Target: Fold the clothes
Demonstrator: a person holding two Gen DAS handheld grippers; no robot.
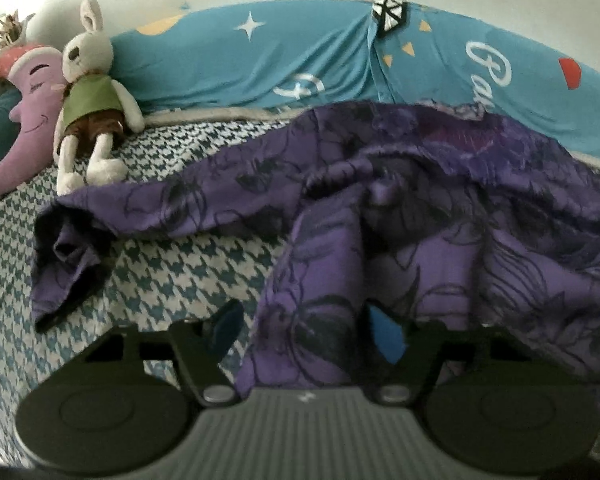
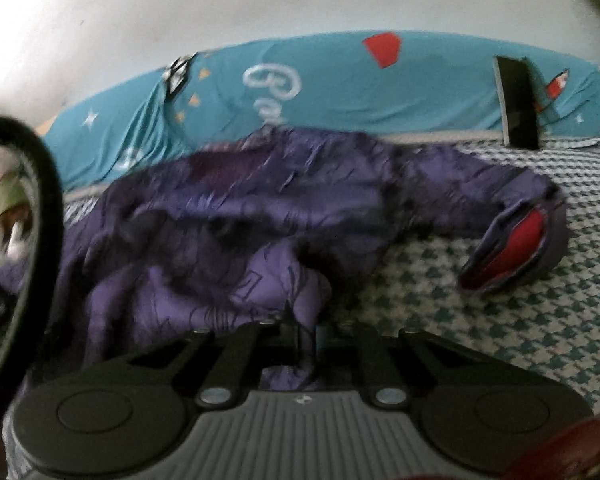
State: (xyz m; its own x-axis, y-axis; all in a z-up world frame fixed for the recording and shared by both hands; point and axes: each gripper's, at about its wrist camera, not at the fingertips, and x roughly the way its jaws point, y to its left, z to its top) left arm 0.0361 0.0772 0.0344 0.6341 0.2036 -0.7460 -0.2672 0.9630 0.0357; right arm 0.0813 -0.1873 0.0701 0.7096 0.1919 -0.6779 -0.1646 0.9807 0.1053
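Left wrist view: purple garment (image 1: 380, 200) spread rumpled across the houndstooth bed (image 1: 160, 280), long axis running nine to three, one sleeve (image 1: 68, 248) trailing toward ten o'clock. Left gripper (image 1: 306, 328) with jaws spread wide, fabric hem draped between and touching them, not pinched. Plush rabbit (image 1: 88, 96) at eleven.

Right wrist view, blurred: same garment at twelve and eleven, red-lined cuff (image 2: 516, 240) at two o'clock. Right gripper (image 2: 308, 340) with jaws pressed nearly together, pinching a fold of cloth. Both equally near.
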